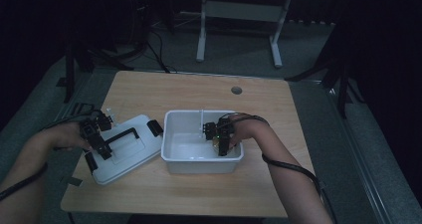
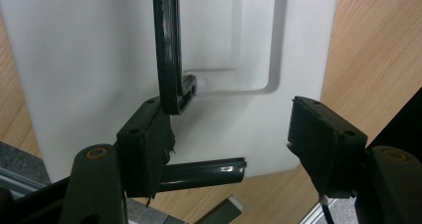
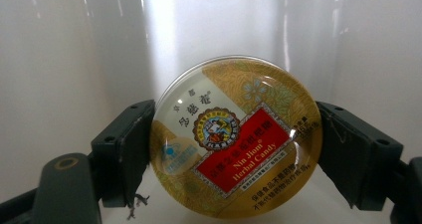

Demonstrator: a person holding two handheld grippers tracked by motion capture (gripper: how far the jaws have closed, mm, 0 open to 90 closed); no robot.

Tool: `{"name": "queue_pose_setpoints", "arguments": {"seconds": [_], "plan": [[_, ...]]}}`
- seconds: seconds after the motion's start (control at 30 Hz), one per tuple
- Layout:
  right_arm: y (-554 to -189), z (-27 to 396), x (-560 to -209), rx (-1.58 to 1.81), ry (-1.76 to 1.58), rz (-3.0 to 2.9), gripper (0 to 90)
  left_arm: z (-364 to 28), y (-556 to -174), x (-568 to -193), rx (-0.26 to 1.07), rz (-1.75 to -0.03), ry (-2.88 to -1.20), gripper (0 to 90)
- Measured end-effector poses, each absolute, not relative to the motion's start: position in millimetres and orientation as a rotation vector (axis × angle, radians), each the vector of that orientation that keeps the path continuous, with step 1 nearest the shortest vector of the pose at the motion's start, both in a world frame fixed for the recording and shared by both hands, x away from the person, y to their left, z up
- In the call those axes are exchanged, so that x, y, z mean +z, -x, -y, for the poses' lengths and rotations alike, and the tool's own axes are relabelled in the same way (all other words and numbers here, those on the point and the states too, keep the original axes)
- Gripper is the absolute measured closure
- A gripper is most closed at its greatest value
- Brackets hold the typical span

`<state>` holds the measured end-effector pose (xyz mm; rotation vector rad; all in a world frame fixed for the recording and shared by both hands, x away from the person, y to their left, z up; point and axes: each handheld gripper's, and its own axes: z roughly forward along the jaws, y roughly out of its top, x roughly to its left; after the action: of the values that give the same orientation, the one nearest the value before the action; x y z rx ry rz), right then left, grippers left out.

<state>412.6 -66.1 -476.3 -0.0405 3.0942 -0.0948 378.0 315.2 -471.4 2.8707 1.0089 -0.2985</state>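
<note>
Right gripper (image 3: 234, 149) clamped the candy tin (image 3: 236, 137) inside the white bin (image 1: 171, 149). Left gripper (image 2: 229, 144) jaws apart around the lid's handle (image 2: 169, 50). Risk: tin slipping edgewise, since the pads bore only on its rim.

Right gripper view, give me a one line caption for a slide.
Right gripper clamps a round gold herbal candy tin between its black jaws inside the white bin.

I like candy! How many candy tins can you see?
1. The round gold candy tin sits between the right gripper jaws, inside the white bin. More could hide behind the hand.
</note>
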Motion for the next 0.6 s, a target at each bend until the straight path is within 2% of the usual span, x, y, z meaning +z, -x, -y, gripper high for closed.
{"name": "queue_pose_setpoints", "arguments": {"seconds": [0.43, 0.6], "plan": [[-412.2, 63.7, -481.0, -0.158, 0.006, -3.122, 19.6, -313.6, -377.9, -472.0, -0.3, -1.0, -2.873, 32.9], [-412.1, 63.5, -477.2, -0.147, -0.012, -3.123, 16.9, -313.4, -377.8, -472.0, -0.302, -1.003, -2.873, 32.9]]}}
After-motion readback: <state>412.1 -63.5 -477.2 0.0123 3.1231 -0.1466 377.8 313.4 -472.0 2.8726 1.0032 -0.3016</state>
